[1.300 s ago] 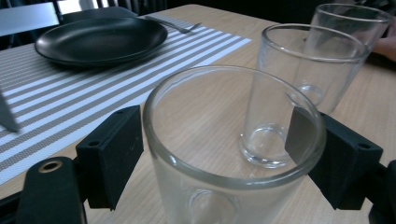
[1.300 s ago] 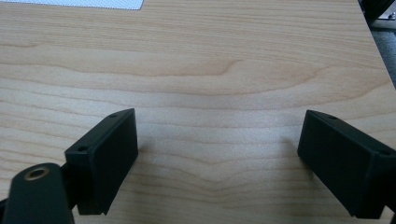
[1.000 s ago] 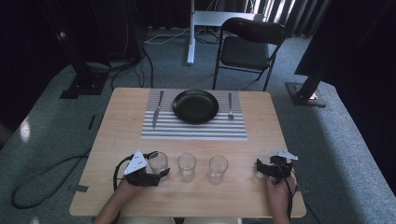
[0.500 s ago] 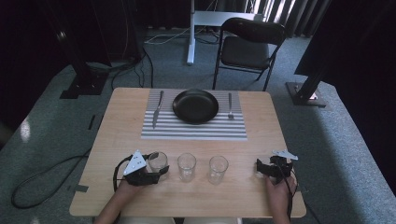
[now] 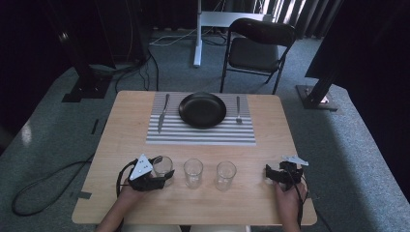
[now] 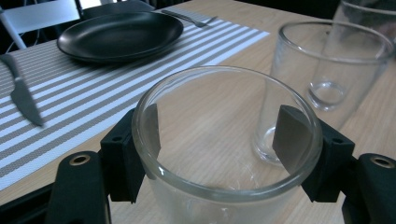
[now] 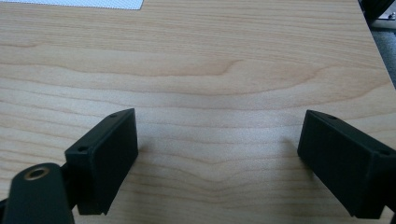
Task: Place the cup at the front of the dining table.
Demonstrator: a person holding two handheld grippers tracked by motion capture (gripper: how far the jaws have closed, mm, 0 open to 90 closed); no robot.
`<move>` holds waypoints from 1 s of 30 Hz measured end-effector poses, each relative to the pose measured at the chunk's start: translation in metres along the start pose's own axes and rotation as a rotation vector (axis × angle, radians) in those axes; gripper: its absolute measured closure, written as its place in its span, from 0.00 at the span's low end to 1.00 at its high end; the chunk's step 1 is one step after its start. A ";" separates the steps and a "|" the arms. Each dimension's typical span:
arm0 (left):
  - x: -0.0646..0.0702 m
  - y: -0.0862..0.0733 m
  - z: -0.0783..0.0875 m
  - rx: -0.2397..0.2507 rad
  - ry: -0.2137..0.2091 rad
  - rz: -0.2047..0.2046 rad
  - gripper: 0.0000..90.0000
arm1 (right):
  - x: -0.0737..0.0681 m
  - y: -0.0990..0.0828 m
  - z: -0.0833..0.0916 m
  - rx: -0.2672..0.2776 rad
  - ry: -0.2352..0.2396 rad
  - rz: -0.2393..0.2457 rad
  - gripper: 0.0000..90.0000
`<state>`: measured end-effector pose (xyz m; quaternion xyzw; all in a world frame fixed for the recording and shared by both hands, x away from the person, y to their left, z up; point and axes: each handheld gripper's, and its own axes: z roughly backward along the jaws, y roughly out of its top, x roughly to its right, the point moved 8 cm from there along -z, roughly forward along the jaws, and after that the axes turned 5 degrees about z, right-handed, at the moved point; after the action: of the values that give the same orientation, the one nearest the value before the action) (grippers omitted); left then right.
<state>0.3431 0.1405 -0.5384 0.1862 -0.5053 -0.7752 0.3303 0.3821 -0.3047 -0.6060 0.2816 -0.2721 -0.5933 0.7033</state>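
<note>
Three clear empty glasses stand in a row near the table's front edge. My left gripper (image 5: 159, 173) is shut on the left glass (image 5: 163, 166); in the left gripper view its two black pads (image 6: 290, 140) press the glass (image 6: 224, 189) from both sides, and the glass stands on the wood. The middle glass (image 5: 193, 171) stands just to its right, also close by in the left gripper view (image 6: 322, 79), with the third glass (image 5: 225, 175) beyond. My right gripper (image 5: 270, 175) rests at the front right, open, with bare wood between its jaws (image 7: 217, 154).
A striped placemat (image 5: 200, 134) lies at the far middle of the wooden table (image 5: 130, 125). It carries a black plate (image 5: 202, 109), a knife (image 5: 163, 112) to the left and a fork (image 5: 238, 110) to the right. A folding chair (image 5: 258, 46) stands behind the table.
</note>
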 end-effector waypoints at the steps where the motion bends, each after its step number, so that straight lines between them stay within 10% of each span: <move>1: -0.001 0.001 0.001 0.005 0.000 -0.001 0.33 | 0.000 0.000 0.000 0.000 0.000 0.000 0.13; 30: -0.030 0.032 -0.014 0.003 0.080 0.051 0.33 | 0.000 0.000 0.000 0.000 -0.001 0.002 0.13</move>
<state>0.3833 0.1437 -0.5164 0.2044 -0.4974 -0.7577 0.3697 0.3820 -0.3049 -0.6061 0.2812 -0.2725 -0.5929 0.7037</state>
